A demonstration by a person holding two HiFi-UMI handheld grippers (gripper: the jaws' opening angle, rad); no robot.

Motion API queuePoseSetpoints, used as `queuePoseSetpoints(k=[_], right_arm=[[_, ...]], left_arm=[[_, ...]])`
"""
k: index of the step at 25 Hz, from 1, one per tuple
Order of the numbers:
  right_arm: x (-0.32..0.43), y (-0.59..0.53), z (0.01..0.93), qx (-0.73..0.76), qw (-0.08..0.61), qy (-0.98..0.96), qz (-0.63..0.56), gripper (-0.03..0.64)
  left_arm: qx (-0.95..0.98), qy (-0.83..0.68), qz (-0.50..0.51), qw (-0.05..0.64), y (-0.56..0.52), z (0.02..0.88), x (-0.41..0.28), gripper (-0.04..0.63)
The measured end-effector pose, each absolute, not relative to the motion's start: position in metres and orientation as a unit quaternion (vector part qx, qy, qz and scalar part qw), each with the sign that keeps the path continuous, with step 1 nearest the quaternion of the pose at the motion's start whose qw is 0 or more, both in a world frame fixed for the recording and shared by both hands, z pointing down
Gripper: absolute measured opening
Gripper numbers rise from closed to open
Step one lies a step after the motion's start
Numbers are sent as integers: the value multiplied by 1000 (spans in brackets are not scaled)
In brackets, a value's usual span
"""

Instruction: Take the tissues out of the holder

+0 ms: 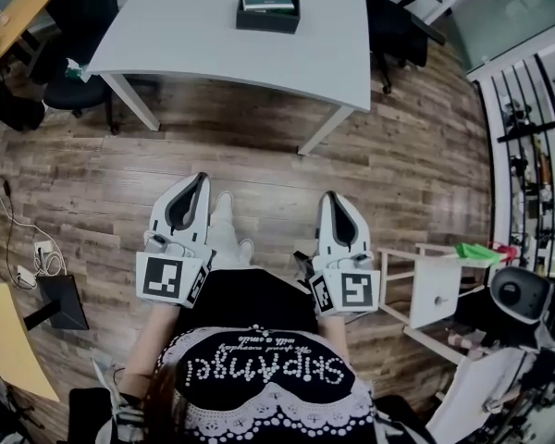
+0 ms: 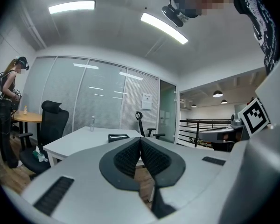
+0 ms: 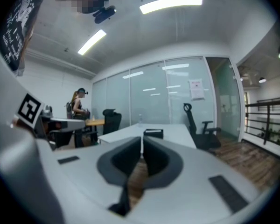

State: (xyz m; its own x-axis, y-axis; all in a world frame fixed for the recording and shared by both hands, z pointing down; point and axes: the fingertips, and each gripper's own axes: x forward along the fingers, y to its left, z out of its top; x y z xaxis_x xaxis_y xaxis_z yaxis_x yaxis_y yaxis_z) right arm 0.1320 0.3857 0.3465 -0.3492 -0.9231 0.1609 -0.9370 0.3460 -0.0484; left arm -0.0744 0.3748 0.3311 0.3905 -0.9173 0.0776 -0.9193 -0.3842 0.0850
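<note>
Writing: beaded script across the person's black top (image 1: 268, 373) runs upside down in the head view and cannot be read with confidence. Each claw's cube carries black square markers. A paper notice (image 2: 146, 101) hangs on the glass wall (image 2: 84, 97); its print is too small to read.

Left claw (image 1: 202, 178): jaws fully together, nothing between them. Right claw (image 1: 332, 196): jaws also together, empty. Both are held low in front of the person, side by side over the wooden floor (image 1: 259, 146), well apart from the surface.

Holder (image 1: 268, 12): black, open-topped box near the far middle of the white surface (image 1: 194, 35), with the tissues (image 1: 267, 4) lying inside it.

Room: office with plank floor, ceiling strip lights and black office chairs; 1 chair (image 1: 402, 17) stands at the right end of the surface. A small bottle (image 2: 92, 123) stands on the surface. A second person (image 2: 7, 111) stands by a round wooden table (image 2: 28, 118) in the background
</note>
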Motion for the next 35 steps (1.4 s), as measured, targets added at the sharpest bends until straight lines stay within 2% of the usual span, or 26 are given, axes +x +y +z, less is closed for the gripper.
queuePoseSetpoints(k=[17, 35], right_arm=[[64, 254, 333, 577, 54, -813, 59, 35], [49, 205, 352, 576, 79, -809, 88, 35]], left_arm=[[851, -522, -8, 55, 240, 320, -130, 34], [845, -526, 5, 94, 187, 346, -152, 34]])
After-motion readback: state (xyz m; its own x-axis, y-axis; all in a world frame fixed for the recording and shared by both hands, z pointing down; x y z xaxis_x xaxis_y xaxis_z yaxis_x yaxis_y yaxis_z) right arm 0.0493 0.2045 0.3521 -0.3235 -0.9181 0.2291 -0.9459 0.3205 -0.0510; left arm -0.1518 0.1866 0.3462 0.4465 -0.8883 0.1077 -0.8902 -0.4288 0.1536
